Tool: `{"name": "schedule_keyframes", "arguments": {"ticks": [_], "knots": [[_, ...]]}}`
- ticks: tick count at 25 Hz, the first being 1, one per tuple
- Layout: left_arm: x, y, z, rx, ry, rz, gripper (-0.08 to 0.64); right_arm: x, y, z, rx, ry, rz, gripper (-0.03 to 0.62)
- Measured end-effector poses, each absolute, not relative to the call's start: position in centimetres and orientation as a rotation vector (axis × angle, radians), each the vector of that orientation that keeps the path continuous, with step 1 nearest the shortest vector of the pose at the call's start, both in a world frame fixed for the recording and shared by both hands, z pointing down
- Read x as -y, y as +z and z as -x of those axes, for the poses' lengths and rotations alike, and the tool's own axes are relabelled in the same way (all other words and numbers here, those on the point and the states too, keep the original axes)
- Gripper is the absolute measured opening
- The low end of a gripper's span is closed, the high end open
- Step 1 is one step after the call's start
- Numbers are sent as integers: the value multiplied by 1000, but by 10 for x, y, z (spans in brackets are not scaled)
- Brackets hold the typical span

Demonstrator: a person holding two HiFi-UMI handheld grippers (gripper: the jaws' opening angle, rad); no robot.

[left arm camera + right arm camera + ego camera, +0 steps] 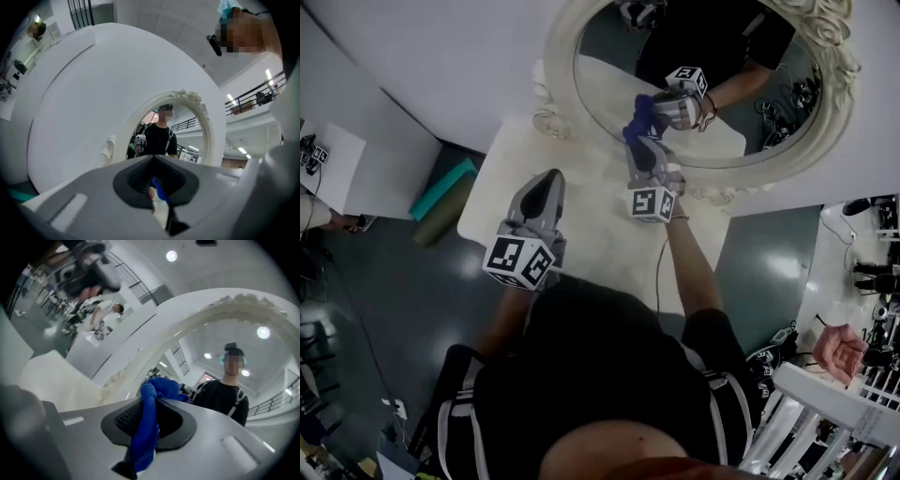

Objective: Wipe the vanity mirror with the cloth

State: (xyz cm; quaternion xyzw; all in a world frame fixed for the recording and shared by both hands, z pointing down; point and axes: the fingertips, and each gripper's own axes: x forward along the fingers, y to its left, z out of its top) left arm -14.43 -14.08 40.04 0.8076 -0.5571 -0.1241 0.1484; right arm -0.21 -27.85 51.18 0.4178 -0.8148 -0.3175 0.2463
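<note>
An oval vanity mirror (605,80) in an ornate white frame (567,127) stands on a white table (502,183). My right gripper (637,141) is shut on a blue cloth (639,114), and the cloth is up against the lower part of the glass. In the right gripper view the cloth (149,427) hangs bunched between the jaws, with the mirror frame (187,317) arching close above it. My left gripper (550,180) hovers over the table left of the mirror, shut and holding nothing. In the left gripper view it (154,180) points at the mirror (164,133) from a distance.
A teal object (441,187) lies on the dark floor left of the table. Another white table (333,164) stands at the far left. A person's hand (836,352) and a white railing (820,403) are at the lower right. The wearer's reflection shows in the glass.
</note>
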Motion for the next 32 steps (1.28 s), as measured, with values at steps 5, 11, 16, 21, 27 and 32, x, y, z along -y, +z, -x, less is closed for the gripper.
{"name": "schedule_keyframes", "arguments": {"ticks": [5,11,16,21,27,32], "knots": [[145,392,126,1551,-367,-2371,11,257,350,-30,2520,-820,-1594,69],[145,381,118,1530,-388,-2404,11,230,210,-94,2570,-948,-2064,69],[145,376,121,1546,-408,-2407,11,234,178,-145,2437,-951,-2340,69],[146,375,122,1554,-395,-2404,11,259,185,-173,2348,-847,-2436,69],[154,373,124,1560,-381,-2414,11,277,175,-162,2341,-901,-2367,69],[161,370,130,1566,-395,-2414,11,280,165,-149,2336,-955,-2337,71]]}}
